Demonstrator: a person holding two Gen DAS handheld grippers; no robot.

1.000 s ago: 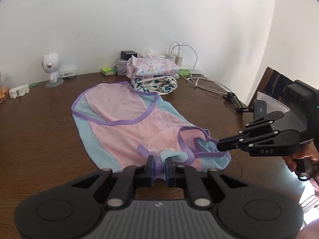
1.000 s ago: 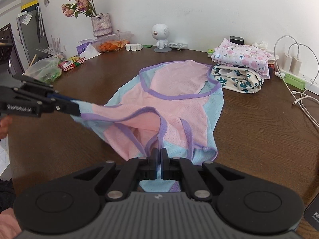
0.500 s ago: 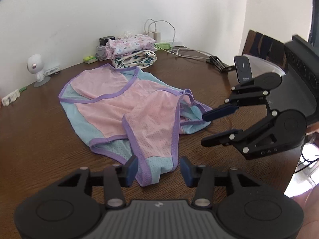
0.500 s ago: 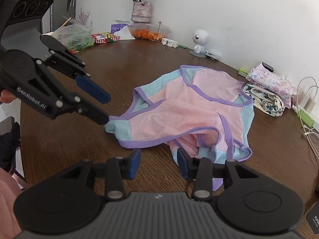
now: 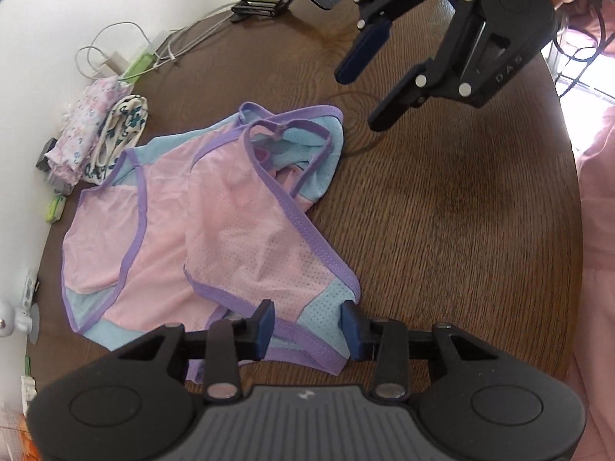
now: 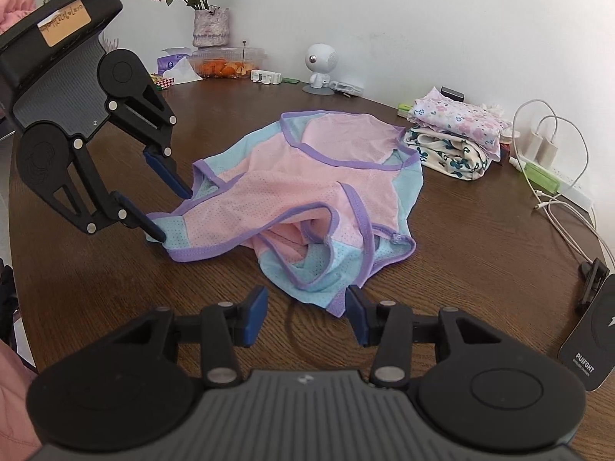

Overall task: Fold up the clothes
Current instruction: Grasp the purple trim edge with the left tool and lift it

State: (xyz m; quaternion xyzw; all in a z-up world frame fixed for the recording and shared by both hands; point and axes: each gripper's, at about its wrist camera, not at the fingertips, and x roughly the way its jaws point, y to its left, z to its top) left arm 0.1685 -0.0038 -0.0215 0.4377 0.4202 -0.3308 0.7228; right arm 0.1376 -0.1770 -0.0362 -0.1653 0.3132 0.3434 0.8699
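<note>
Pink garment (image 6: pixel 307 192) on table (image 6: pixel 461 253), "PUIFGHT" charger (image 6: pixel 586 340), left gripper (image 5: pixel 307 326) fingers closing around hem, right gripper (image 6: pixel 305 313) fingers opening, empty

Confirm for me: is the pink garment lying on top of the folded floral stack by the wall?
No, the pink garment lies on the wooden table, beside the folded floral stack and apart from it.

Around my pink garment (image 6: pixel 307 188), bare table (image 6: pixel 461 253) lies right; folded clothes (image 6: pixel 457 134) crowd behind it, a cable (image 6: pixel 569 215) farther right.

Black grippers (image 6: pixel 305 317), blue pads (silver screws); pink sleeve (image 5: pixel 599 192).
</note>
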